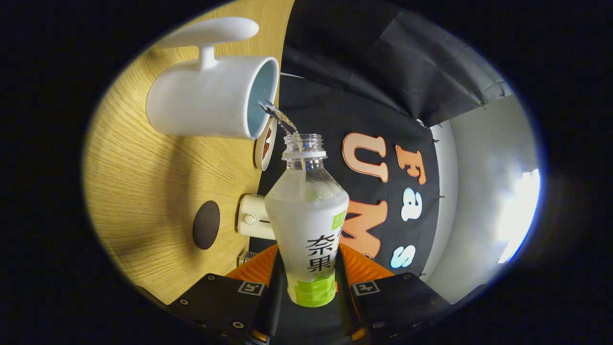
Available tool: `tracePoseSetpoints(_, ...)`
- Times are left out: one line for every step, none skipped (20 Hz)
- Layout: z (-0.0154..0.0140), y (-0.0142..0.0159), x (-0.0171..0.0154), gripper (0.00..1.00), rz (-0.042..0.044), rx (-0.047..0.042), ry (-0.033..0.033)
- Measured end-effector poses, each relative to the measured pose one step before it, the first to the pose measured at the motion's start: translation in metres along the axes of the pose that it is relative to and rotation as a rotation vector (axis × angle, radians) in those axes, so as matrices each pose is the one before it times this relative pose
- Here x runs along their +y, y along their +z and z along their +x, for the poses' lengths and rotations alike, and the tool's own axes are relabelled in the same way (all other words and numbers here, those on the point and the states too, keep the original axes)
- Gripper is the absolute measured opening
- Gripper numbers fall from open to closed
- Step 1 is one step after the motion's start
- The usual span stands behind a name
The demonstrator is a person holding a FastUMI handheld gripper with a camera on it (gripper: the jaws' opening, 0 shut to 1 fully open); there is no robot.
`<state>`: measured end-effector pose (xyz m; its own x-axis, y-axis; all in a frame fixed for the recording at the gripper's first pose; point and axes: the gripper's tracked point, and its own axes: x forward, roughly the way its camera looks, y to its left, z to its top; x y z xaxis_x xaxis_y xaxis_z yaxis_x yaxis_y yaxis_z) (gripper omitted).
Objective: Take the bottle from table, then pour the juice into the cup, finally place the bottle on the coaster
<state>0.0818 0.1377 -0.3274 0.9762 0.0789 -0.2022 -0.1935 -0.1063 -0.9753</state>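
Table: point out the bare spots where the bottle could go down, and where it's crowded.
The gripper holds the bottle, jaws shut on it, pouring into the cup. Bare wood on the table lies between the cup and the dark coaster. Crowded: the table's edge, where a small dish and white device sit.

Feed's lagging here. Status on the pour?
Gripper shut on bottle, tipped. Juice streaming into cup. Coaster bare, beside cup. Nothing obstructing.
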Motion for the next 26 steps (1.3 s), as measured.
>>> tracePoseSetpoints(0.00295, -0.00172, 0.00001, 0.51, -0.00558, -0.00209, 0.00137)
tracePoseSetpoints(-0.00003, 0.00001, 0.00052, 0.51, -0.00648, -0.00010, -0.00241)
tracePoseSetpoints(0.00022, -0.00209, -0.00320, 0.51, -0.00704, -0.00193, -0.00291)
tracePoseSetpoints(-0.00093, -0.00192, -0.00138, 0.51, -0.00580, 0.00081, -0.00127)
tracePoseSetpoints(0.00009, 0.00145, 0.00136, 0.52, -0.00426, -0.00376, 0.00095)
tracePoseSetpoints(-0.00054, 0.00083, 0.00000, 0.51, -0.00529, -0.00162, -0.00234)
tracePoseSetpoints(0.00114, 0.00099, -0.00042, 0.51, -0.00769, -0.00703, -0.00089)
tracePoseSetpoints(-0.00037, 0.00073, -0.00202, 0.51, -0.00584, -0.00201, -0.00641)
tracePoseSetpoints(0.00070, -0.00058, 0.00108, 0.51, -0.00365, -0.00234, 0.00008)
tracePoseSetpoints(0.00046, -0.00055, -0.00016, 0.51, -0.00484, 0.00017, -0.00177)
tracePoseSetpoints(0.00127, -0.00009, -0.00072, 0.51, -0.00657, -0.00202, -0.00275)
tracePoseSetpoints(0.00078, 0.00027, -0.00088, 0.51, -0.00753, -0.00194, -0.00614)
tracePoseSetpoints(0.00024, 0.00045, -0.00012, 0.51, -0.00821, -0.00232, -0.00057)
tracePoseSetpoints(0.00001, 0.00054, 0.00027, 0.51, -0.00692, -0.00304, -0.00322)
tracePoseSetpoints(0.00001, 0.00017, -0.00161, 0.51, -0.00649, -0.00312, -0.00391)
tracePoseSetpoints(0.00025, 0.00151, -0.00076, 0.51, -0.00517, -0.00647, -0.00419)
tracePoseSetpoints(0.00070, -0.00072, 0.00038, 0.51, -0.00821, -0.00128, -0.00018)
tracePoseSetpoints(0.00050, 0.00076, -0.00084, 0.51, -0.00825, -0.00381, -0.00126)
tracePoseSetpoints(0.00006, 0.00005, -0.00112, 0.51, -0.00784, -0.00161, -0.00277)
tracePoseSetpoints(-0.00043, 0.00157, -0.00048, 0.51, -0.00699, -0.00644, -0.00301)
tracePoseSetpoints(0.00090, -0.00075, -0.00026, 0.51, -0.00790, -0.00277, -0.00188)
tracePoseSetpoints(-0.00022, 0.00100, -0.00048, 0.51, -0.00977, -0.00488, -0.00270)
tracePoseSetpoints(0.00017, 0.00013, -0.00076, 0.51, -0.01227, -0.00455, -0.00313)
tracePoseSetpoints(0.00037, 0.00026, -0.00035, 0.51, -0.01515, -0.00625, -0.00472)
tracePoseSetpoints(-0.00086, 0.00139, -0.00177, 0.51, -0.01694, -0.00482, -0.01448)
tracePoseSetpoints(-0.00058, 0.00117, -0.00021, 0.51, -0.01250, -0.00746, -0.00786)
